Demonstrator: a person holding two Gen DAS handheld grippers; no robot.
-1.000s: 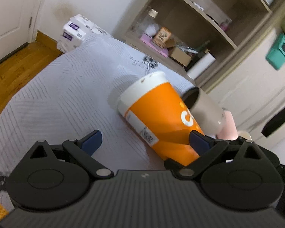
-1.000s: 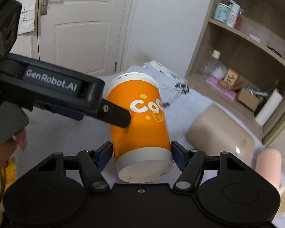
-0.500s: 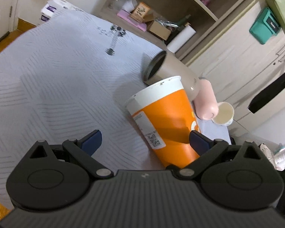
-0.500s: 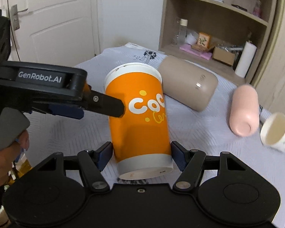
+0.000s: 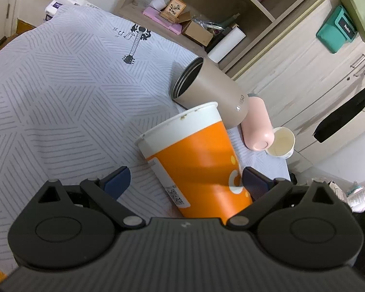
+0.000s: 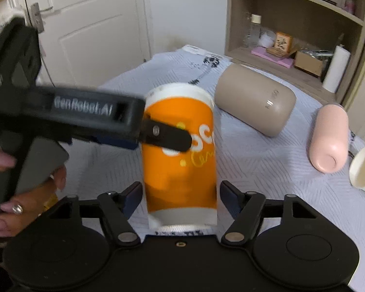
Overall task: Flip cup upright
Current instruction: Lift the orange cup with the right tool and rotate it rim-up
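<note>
Right hand-held gripper (image 6: 181, 196) is sitting at the bottom centre of its own view with its blue-padded fingers spread just wider than the orange cup (image 6: 180, 155), one on each side of the cup's lower end; whether the pads are touching the wall is hard to tell through the blur. That view alone is showing the left hand-held gripper (image 6: 158, 138) reaching in from the left edge, one dark finger lying across the cup's printed face, and the person's left hand (image 6: 31, 189) gripping its handle at lower left. The left wrist view is showing what the other hides: the left hand-held gripper (image 5: 186, 178) is standing wide, its right pad against the orange cup (image 5: 199, 168) and its left pad well clear. The cup's white rim is leaning toward the tan tumbler (image 5: 209, 92), which is lying on the striped bedspread (image 5: 60, 85) with its open mouth in view, beside a pink bottle (image 5: 256, 124) and a small paper cup (image 5: 282, 142). Compared with half a second ago, the left hand-held gripper has slid further across the cup's lettering, and the cup is appearing more blurred.
</note>
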